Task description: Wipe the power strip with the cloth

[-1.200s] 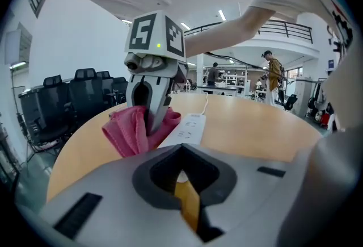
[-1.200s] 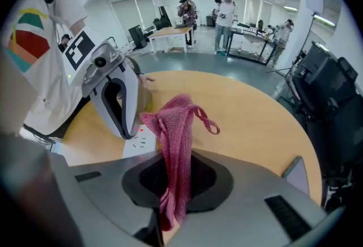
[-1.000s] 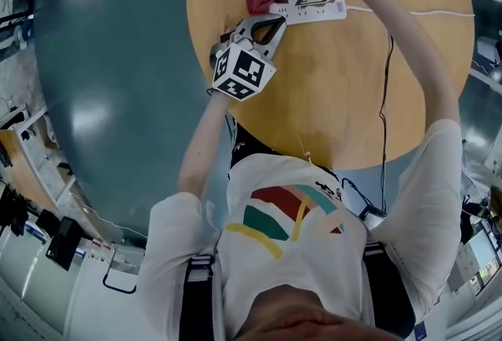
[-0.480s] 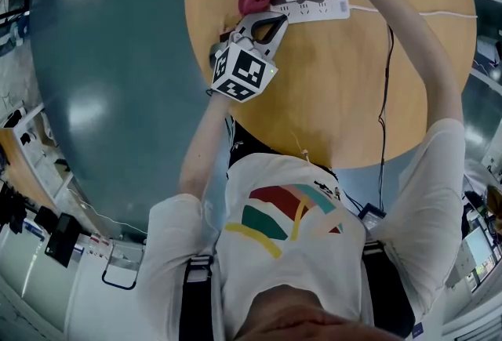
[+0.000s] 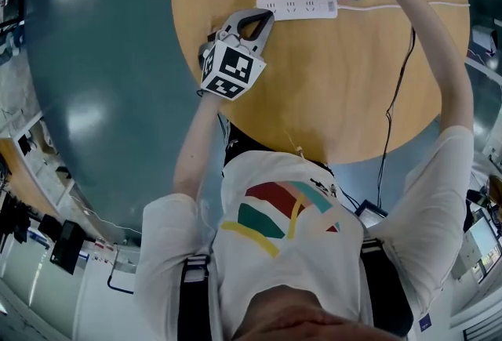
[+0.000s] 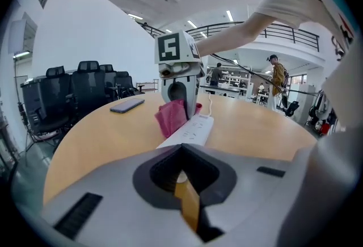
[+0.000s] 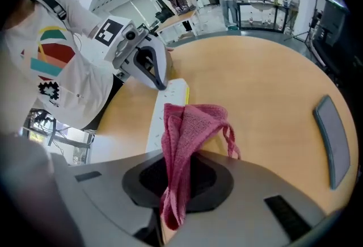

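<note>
Power strip (image 5: 296,7) lies flat on the table (image 5: 353,81). Left hand-held gripper (image 5: 261,16): jaws closed, nothing between them, tip at the strip's end. Right hand-held gripper (image 6: 180,101): clamped on the red cloth (image 7: 184,138), which hangs just beside the strip's far long edge, possibly brushing it.

The cloth (image 7: 190,126) is pink-red looped fabric, rough and matt. The power strip (image 5: 296,7) is smooth white plastic with a slight sheen, on a table (image 5: 329,88) of smooth, satin wood-look finish. The left gripper (image 6: 181,152) and right gripper (image 7: 174,178) have matt grey plastic shells; the floor (image 5: 110,57) is glossy teal.
</note>
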